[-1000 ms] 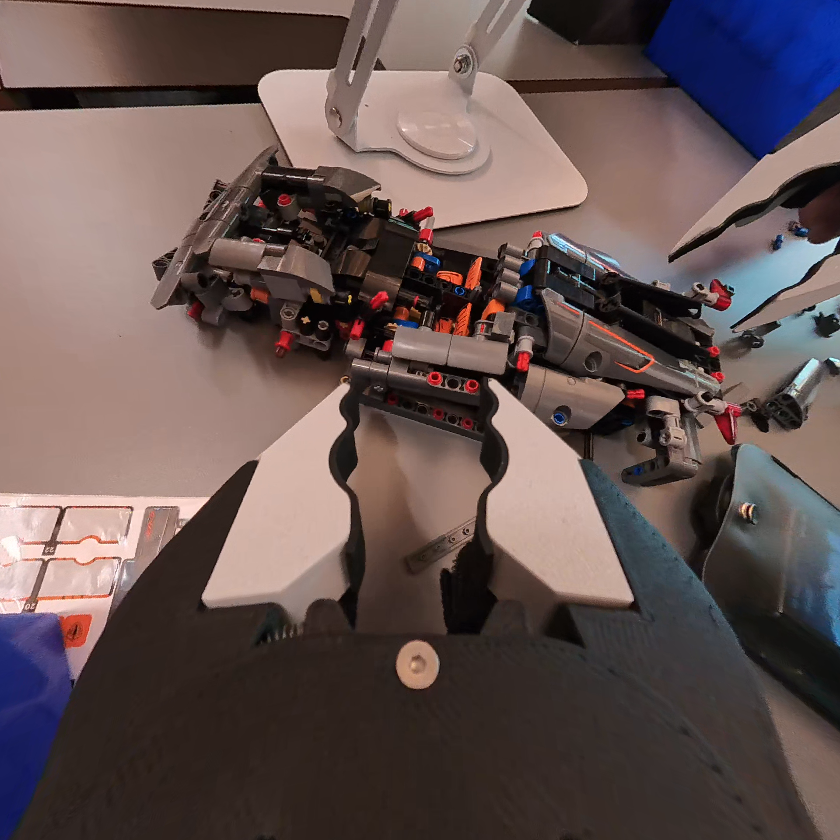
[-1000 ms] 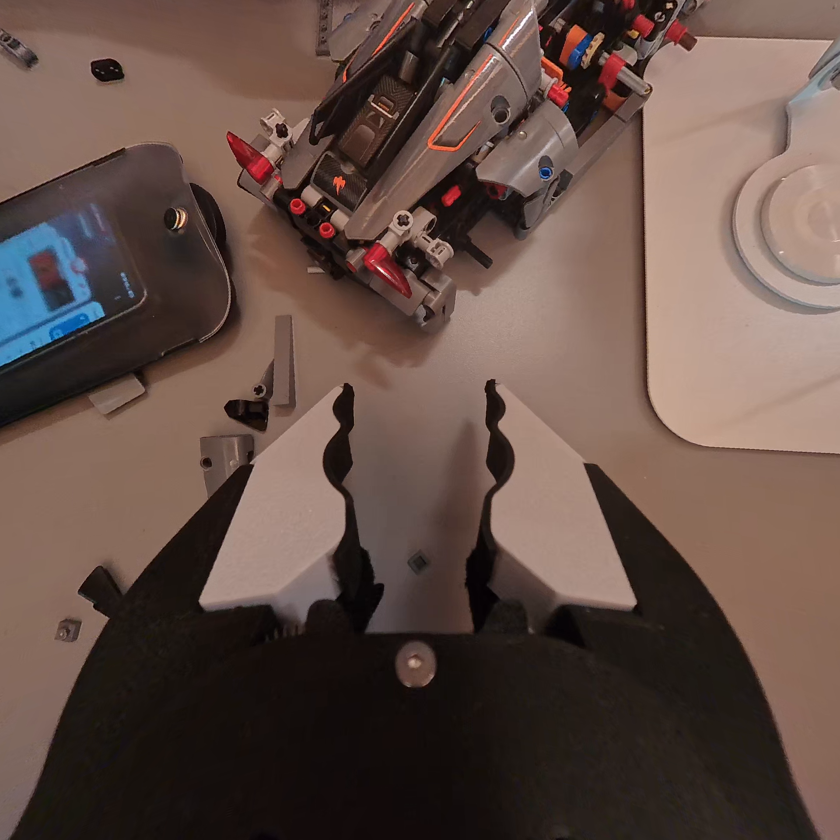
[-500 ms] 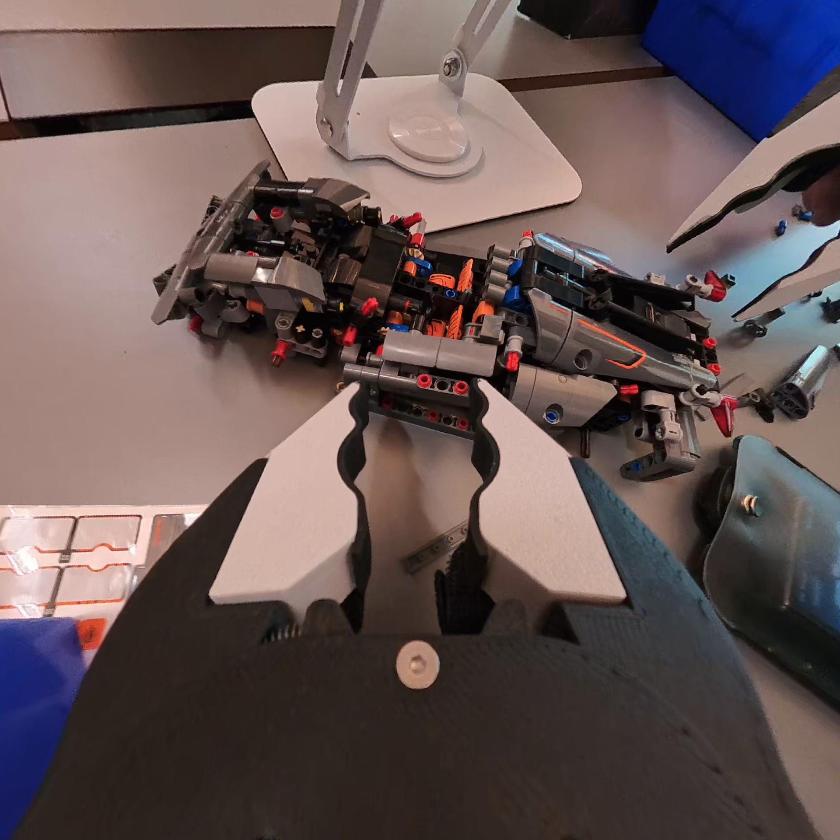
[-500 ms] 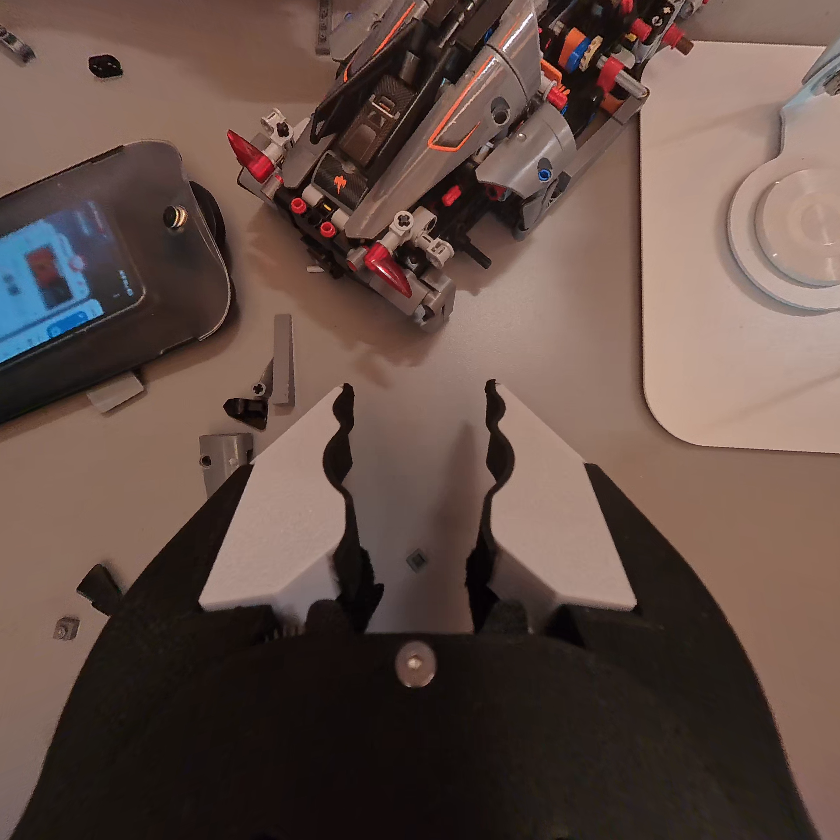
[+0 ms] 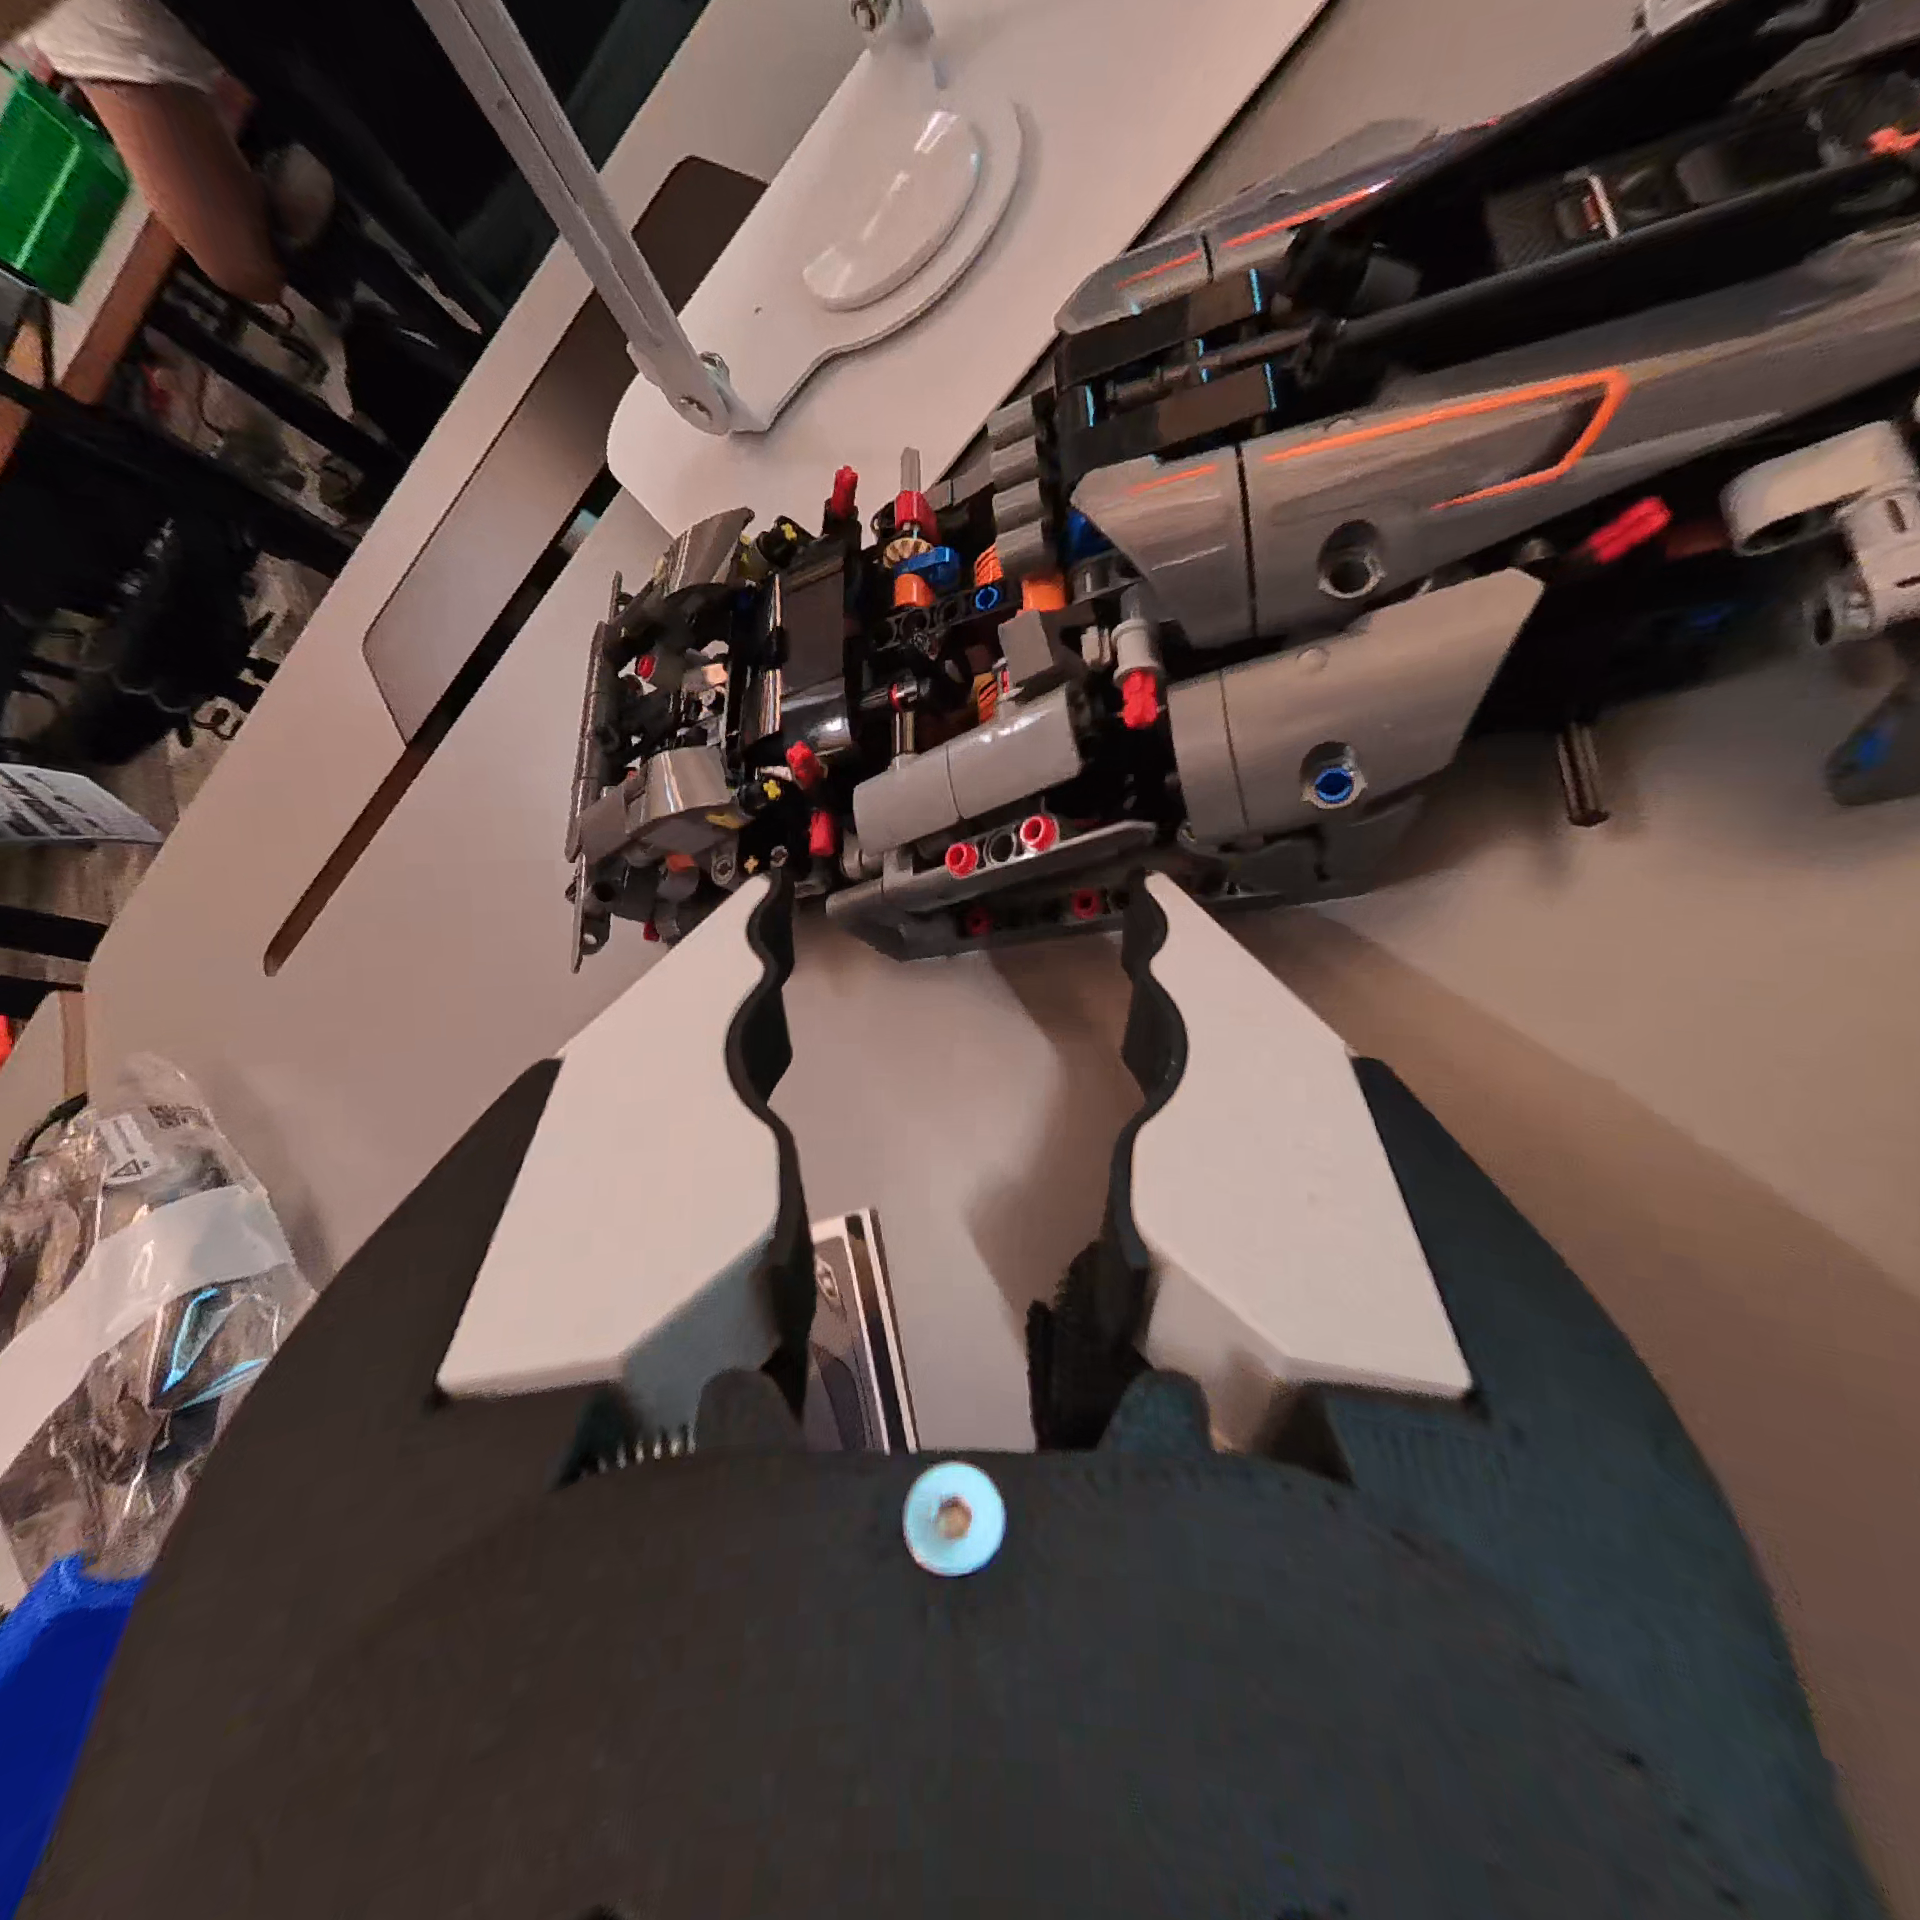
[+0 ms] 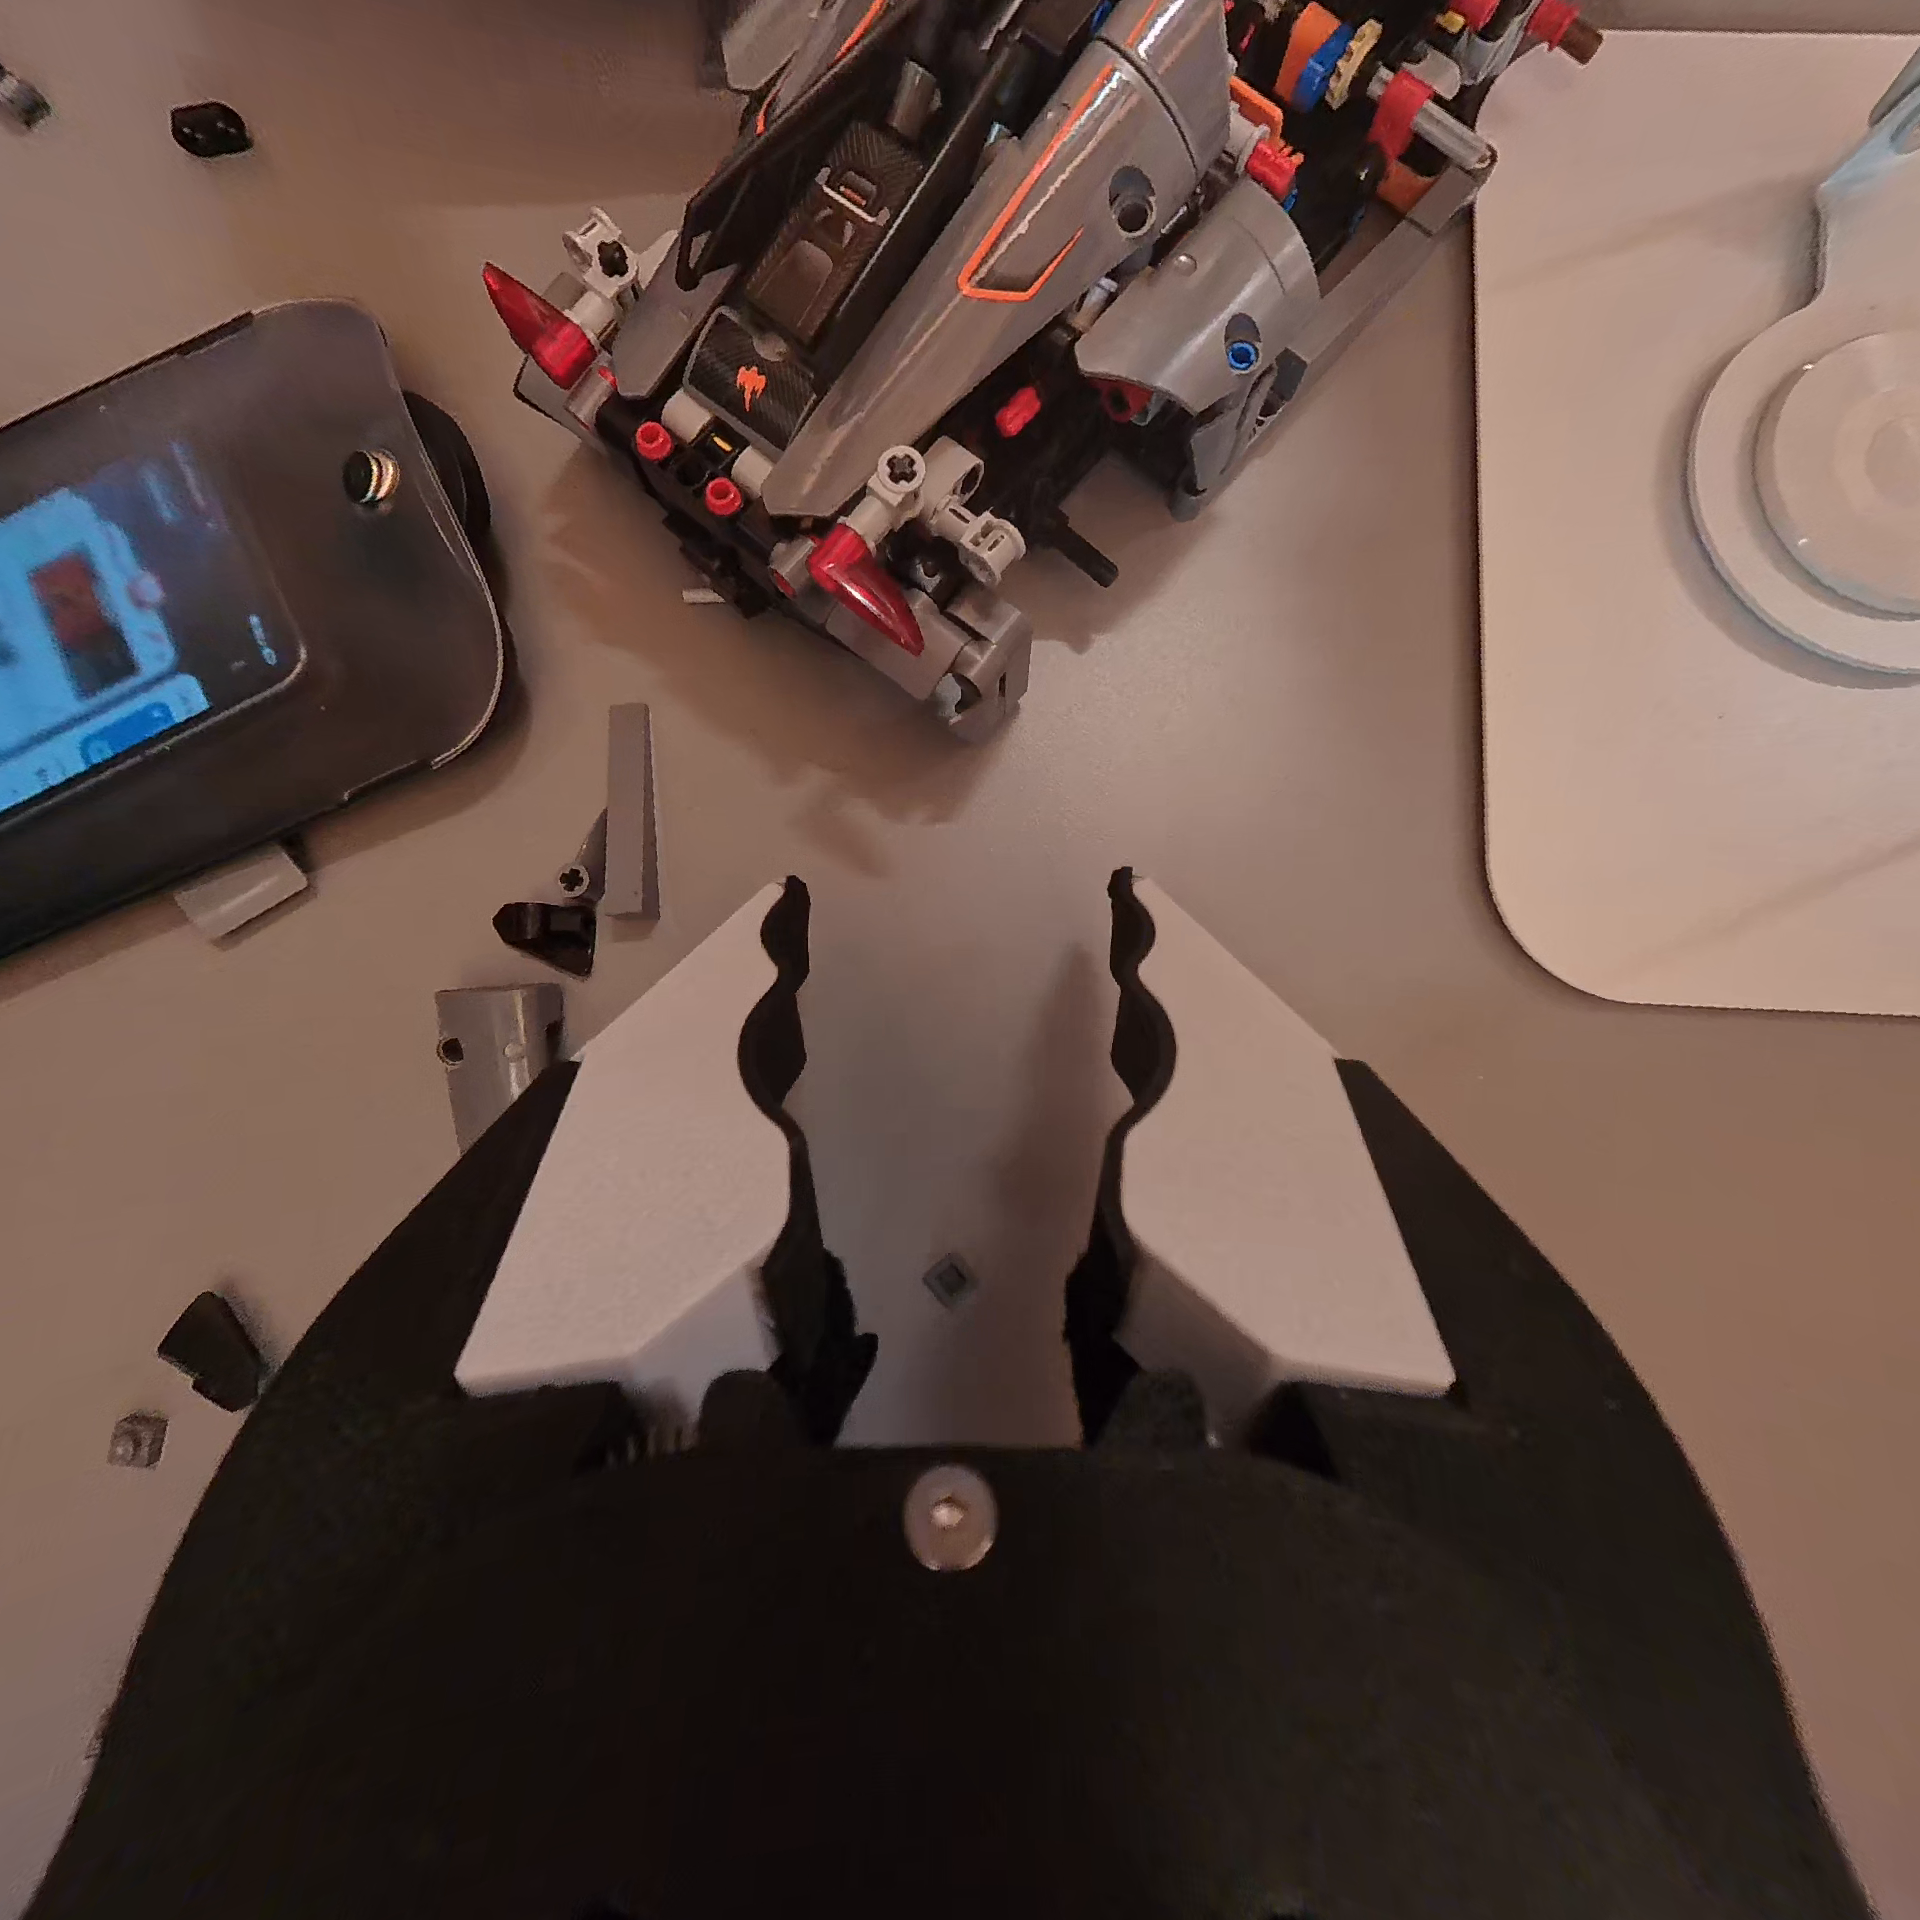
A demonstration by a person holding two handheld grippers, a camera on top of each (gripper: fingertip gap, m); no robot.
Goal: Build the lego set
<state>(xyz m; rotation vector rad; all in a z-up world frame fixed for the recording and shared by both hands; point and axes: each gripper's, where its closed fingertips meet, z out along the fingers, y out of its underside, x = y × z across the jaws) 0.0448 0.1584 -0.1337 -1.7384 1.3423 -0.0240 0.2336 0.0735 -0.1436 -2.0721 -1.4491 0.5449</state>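
A grey and black lego car model with orange lines (image 5: 1226, 665) lies on the grey table (image 5: 1558, 1039). My left gripper (image 5: 956, 894) is open, its fingertips at the model's near side edge, on either side of a dark beam with red pins (image 5: 997, 862). The view is tilted. The model's nose with red pointed pieces (image 6: 883, 416) shows in the right wrist view. My right gripper (image 6: 956, 894) is open and empty, a short way in front of the nose. Loose grey and black pieces (image 6: 613, 831) lie to its left.
A white stand base (image 5: 831, 260) sits behind the model and shows at the right in the right wrist view (image 6: 1662, 623). A phone in a dark case (image 6: 208, 592) lies left of the nose. Plastic bags (image 5: 135, 1299) lie at the left. A tiny grey piece (image 6: 951, 1278) lies under my right gripper. One gripper's finger ends stand about 20 cm off the other's. My right gripper is the nearer one to the tiny grey piece (image 6: 951, 1278): about 8 cm, against 25 cm.
My left gripper has rolled and dropped low, closing in on the model's side; the view is now tilted. My right gripper has stayed nearly still.
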